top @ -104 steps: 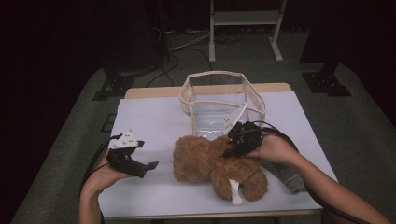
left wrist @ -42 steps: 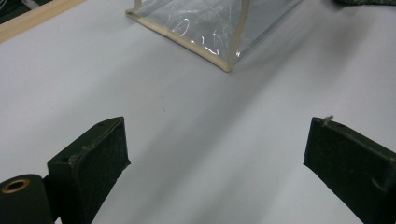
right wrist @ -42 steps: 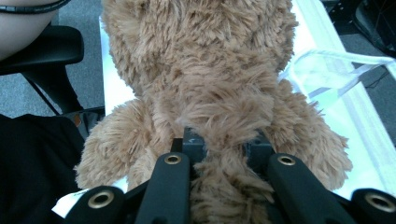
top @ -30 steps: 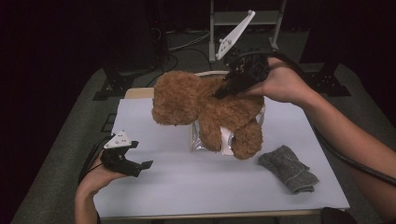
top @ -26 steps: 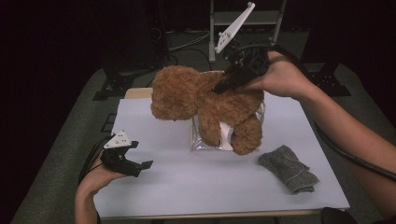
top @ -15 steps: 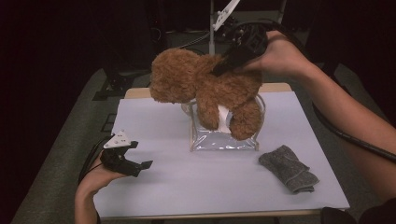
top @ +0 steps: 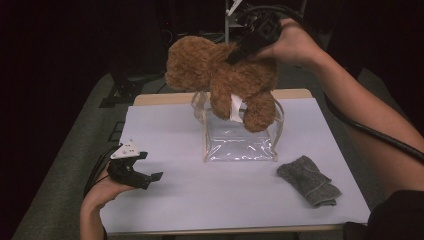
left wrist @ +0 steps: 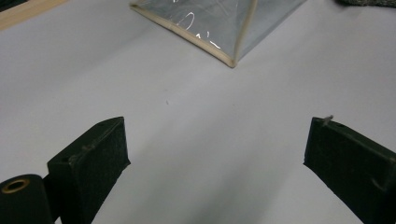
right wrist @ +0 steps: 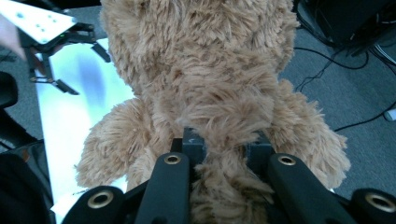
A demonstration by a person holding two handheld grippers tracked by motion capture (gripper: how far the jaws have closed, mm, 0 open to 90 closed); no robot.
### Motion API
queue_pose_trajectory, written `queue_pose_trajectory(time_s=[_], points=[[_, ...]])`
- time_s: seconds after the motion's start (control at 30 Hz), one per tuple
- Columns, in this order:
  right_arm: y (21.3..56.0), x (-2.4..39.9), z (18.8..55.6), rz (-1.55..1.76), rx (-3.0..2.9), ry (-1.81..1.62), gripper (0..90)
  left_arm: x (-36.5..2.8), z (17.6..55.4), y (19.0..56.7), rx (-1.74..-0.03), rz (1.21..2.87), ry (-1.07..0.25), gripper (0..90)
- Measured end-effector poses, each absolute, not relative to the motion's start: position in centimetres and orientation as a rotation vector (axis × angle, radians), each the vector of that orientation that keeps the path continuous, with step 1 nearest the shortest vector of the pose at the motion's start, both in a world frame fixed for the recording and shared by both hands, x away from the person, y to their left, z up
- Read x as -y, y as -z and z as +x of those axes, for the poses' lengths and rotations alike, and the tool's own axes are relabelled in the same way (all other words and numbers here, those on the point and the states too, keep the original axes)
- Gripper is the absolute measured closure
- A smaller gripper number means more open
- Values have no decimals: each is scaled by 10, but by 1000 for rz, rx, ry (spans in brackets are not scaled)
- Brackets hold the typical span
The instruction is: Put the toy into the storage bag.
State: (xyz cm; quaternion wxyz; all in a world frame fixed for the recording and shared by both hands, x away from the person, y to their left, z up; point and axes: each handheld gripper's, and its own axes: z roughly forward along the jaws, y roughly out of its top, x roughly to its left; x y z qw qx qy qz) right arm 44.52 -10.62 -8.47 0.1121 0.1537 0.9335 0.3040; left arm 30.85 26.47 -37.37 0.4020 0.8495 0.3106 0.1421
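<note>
The right gripper (top: 235, 54) pinches a brown teddy bear (top: 225, 82) by the fur of its body, its 2 jaws pressed into the plush, and holds it in the air above the far edge of the table (top: 170, 210). The bear's legs hang just over the open top of a clear plastic bag (top: 240, 142) that stands upright near the table's middle. The left gripper (top: 142, 175) rests at the near left of the white tabletop, jaws spread wide with nothing between them. A grey folded cloth (top: 309, 181) lies at the near right, apart from the bag.
</note>
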Motion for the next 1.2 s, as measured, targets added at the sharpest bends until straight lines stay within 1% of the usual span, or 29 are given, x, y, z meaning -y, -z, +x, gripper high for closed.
queue_pose_trajectory(time_s=[0.7, 0.93, 1.2], points=[[82, 105, 504, 557, -2704, -881, 753, -269, 309, 375, -799, 2135, -353, 53], [85, 111, 527, 619, -2679, -851, 752, -266, 308, 375, -781, 2133, -342, 53], [90, 109, 543, 631, -2655, -820, 752, -264, 308, 376, -776, 2145, -335, 53]])
